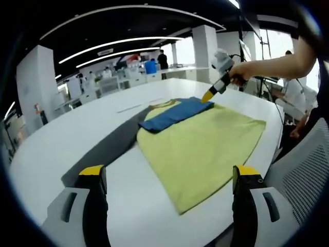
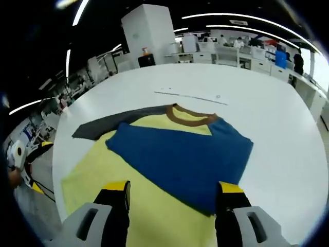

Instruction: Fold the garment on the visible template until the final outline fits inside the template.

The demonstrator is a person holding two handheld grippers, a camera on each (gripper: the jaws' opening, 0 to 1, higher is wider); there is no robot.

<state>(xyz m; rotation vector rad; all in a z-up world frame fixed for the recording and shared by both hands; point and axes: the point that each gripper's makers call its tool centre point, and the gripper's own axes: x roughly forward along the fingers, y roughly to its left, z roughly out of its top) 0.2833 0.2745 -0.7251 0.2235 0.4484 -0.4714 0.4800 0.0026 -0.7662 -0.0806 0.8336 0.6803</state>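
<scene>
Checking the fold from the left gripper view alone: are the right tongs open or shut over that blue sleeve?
Observer: Open. The right tongs hang over the blue sleeve's near edge, gripping nothing.
Operator: Does the sleeve cover the collar?
Observer: No. The brown collar lies flat, just beyond the sleeve.
Operator: Anything past the collar?
Observer: A thin pale strip with small marks lies on the white table.

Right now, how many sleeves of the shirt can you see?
2: the blue sleeve is folded across the yellow body; the grey sleeve lies flat on the white table, stretched outward.
</scene>
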